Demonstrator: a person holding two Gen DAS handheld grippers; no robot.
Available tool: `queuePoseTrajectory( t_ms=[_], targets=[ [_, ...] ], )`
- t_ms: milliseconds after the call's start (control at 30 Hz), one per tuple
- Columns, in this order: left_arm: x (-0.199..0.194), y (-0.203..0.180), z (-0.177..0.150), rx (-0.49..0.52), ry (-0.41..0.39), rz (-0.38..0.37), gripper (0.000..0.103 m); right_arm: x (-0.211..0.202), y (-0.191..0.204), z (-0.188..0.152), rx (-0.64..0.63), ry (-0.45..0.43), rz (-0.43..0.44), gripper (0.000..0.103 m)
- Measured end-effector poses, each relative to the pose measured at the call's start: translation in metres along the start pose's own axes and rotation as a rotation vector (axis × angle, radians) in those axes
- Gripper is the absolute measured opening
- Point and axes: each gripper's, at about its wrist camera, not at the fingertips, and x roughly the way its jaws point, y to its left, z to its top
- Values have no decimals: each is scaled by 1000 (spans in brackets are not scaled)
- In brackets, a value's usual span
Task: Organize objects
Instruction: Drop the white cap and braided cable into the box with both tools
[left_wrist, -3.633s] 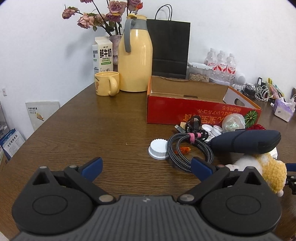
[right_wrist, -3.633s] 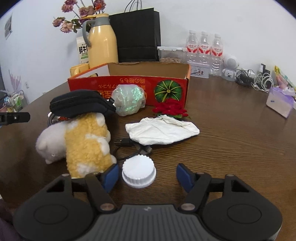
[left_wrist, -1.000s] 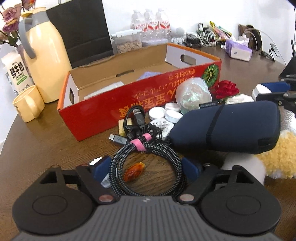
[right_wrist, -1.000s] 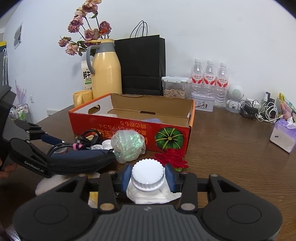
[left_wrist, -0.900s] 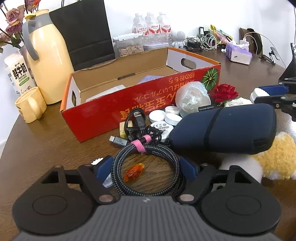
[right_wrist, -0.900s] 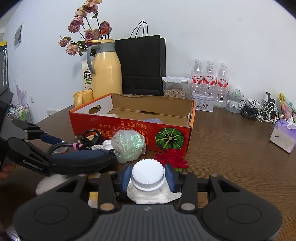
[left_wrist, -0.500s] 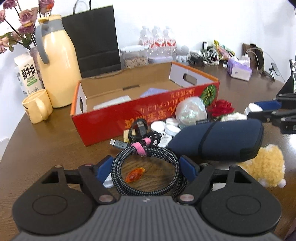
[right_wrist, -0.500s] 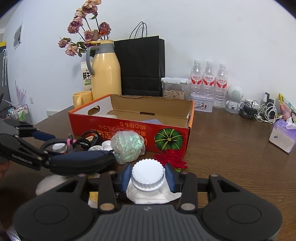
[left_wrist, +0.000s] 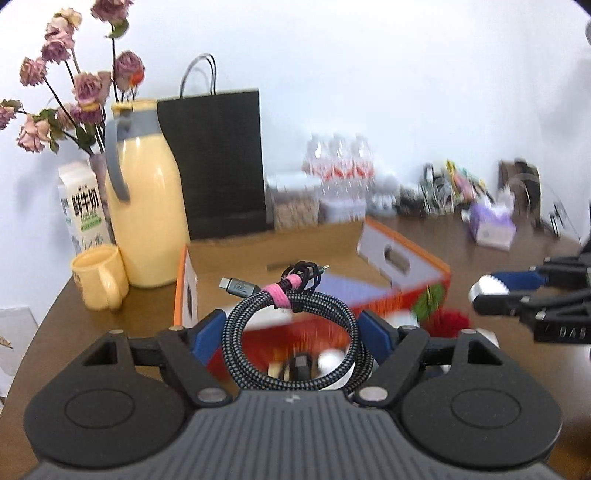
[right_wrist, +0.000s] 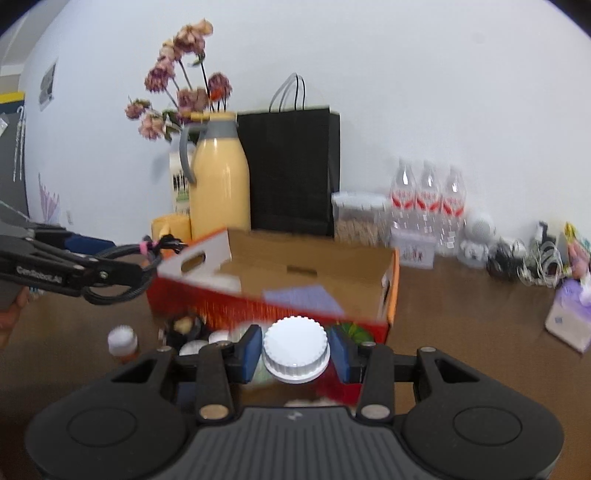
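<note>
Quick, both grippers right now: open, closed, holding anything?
Left gripper: closed on the coiled cable.
Right gripper: closed on the white cap.

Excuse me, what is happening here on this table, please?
A person is tidying loose things with two handheld grippers. The left gripper holds a coiled braided cable clear of the table, in front of the red cardboard box. The right gripper is closed on a white ribbed cap, also raised near the box. More small caps lie on the wooden table in front of the box.
</note>
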Motion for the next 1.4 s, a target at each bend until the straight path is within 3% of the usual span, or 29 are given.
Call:
queuePoseTrajectory(
  t_ms=[167,400,667,933,1000,1033,1100,1133,1167,1400],
  targets=[
    [29,1,25,-73,-54,28,79,32,-4,31,10,-42,-2,39],
    [94,0,48,-163,-49,91,79,104,-14,54,42,-14,-46,39],
    [164,-2,39,-170,51,168,79,167,-25,37,58,77,-87,39],
    [169,-3,26,-146,109,170,83,181,-26,24,59,140,-93,39],
    [169,-3,25,-142,118,180,84,180,-26,24,62,138,-90,43],
    [168,-3,26,-138,116,186,92,178,-26,24,63,134,-81,48],
    [164,-7,28,-121,99,211,103,176,-24,24,57,122,-68,69],
    [162,-8,28,-114,88,223,103,174,-23,25,50,118,-78,91],
    [160,-8,29,-110,84,230,103,172,-21,25,42,111,-86,99],
    [155,-5,31,-128,77,237,103,162,-25,30,71,80,-81,103]
  ],
)
